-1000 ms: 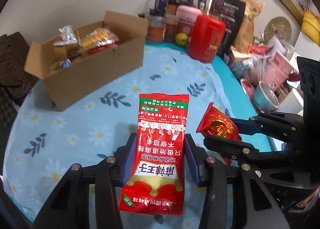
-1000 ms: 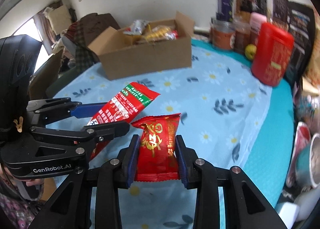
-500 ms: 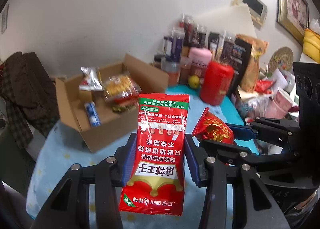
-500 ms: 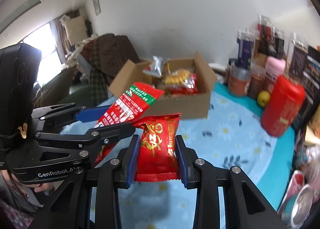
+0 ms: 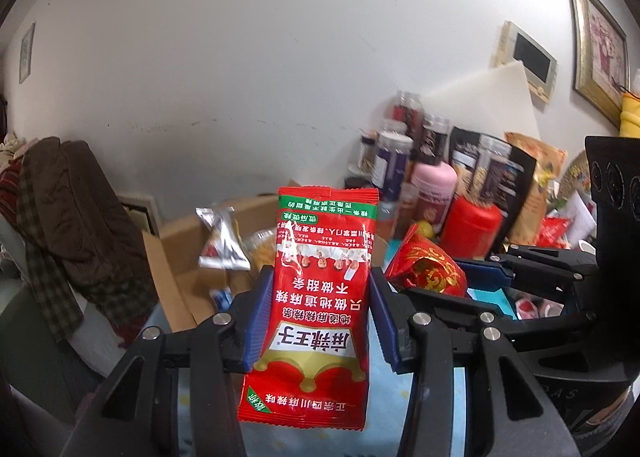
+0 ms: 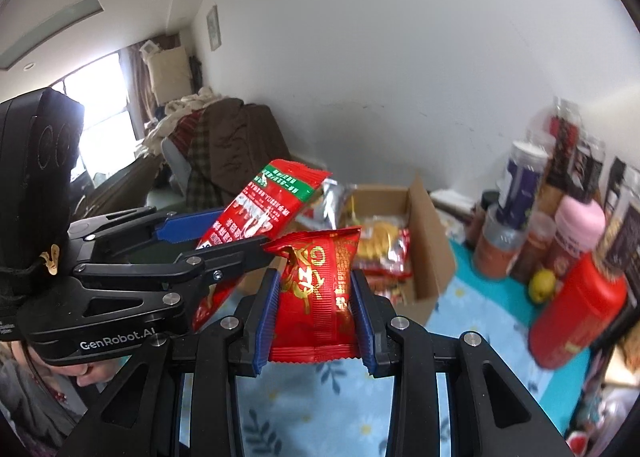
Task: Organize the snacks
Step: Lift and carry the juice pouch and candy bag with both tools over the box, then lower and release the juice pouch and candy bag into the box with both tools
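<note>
Red foil fills the middle of my left wrist view: the left gripper (image 5: 316, 321) is clamped on a long packet (image 5: 320, 297), its blue pads (image 5: 260, 321) pressing both long edges. The packet stands upright between the fingers, green band at its far end, print upside down to me. Just right of these tongs, the right gripper (image 5: 460, 281) reaches in from the side, closed on a small pouch (image 5: 426, 265) with gold print. Beyond the left finger lies an open box (image 5: 180, 253) holding a silver bag (image 5: 222, 241) and a yellow snack, blurred. Beyond and right of the tongs stand a red canister (image 5: 472, 225), a pink bottle (image 5: 434, 189) and several jars (image 5: 390, 161). Far left, a brown coat (image 5: 80, 209) hangs.

In my right wrist view, the right gripper (image 6: 316, 297) is clamped on the pouch (image 6: 316, 289), which sits upright and crumpled between the blue pads (image 6: 266, 317). Left of these tongs, the left gripper (image 6: 224, 237) crosses in sideways, shut on the packet (image 6: 260, 217), which tilts up and away. The packet's upper end shows just left of the pouch's top edge; whether they touch I cannot tell. Straight ahead, past both snacks, sits the box (image 6: 432, 245) with yellow and silver bags inside. Below the tongs lies a blue floral cloth (image 6: 460, 337). To the right stand the canister (image 6: 576, 309), a lemon (image 6: 542, 285), the pink bottle (image 6: 580, 225) and jars (image 6: 520, 177).
</note>
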Action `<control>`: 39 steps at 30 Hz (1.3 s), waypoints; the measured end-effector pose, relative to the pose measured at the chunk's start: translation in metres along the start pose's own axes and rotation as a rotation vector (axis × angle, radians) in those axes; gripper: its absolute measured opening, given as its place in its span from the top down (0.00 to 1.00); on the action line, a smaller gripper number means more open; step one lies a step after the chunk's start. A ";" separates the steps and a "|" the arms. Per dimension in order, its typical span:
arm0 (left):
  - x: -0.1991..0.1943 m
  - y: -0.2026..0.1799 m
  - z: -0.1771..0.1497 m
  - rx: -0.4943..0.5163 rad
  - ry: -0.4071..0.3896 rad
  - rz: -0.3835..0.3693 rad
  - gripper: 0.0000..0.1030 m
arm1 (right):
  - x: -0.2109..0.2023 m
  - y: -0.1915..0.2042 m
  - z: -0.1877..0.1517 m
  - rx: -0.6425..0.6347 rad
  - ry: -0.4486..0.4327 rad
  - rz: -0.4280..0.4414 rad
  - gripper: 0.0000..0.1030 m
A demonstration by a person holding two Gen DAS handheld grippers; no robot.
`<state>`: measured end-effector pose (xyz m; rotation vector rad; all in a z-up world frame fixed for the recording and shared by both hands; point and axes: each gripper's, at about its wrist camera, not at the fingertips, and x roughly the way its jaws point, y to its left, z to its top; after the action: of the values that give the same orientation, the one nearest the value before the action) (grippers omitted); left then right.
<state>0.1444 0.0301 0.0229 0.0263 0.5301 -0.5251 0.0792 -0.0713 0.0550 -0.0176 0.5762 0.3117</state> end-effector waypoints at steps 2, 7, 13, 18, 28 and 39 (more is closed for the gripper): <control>0.006 0.007 0.008 0.000 -0.010 0.007 0.56 | 0.006 -0.002 0.009 -0.003 -0.010 0.007 0.66; 0.029 0.027 0.028 -0.001 -0.024 0.023 0.56 | 0.032 -0.011 0.032 -0.012 -0.026 0.017 0.66; 0.066 0.051 0.044 -0.001 -0.016 0.050 0.56 | 0.074 -0.028 0.055 -0.004 -0.022 0.042 0.66; 0.099 0.066 0.053 0.012 0.003 0.086 0.56 | 0.113 -0.045 0.067 -0.001 -0.003 0.059 0.66; 0.160 0.086 0.042 0.015 0.107 0.131 0.56 | 0.176 -0.068 0.057 0.029 0.088 0.070 0.66; 0.199 0.089 0.010 0.037 0.262 0.172 0.56 | 0.202 -0.072 0.030 0.013 0.199 0.025 0.66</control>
<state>0.3382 0.0121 -0.0750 0.1760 0.7664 -0.3645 0.2770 -0.0796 -0.0337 -0.0289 0.7762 0.3323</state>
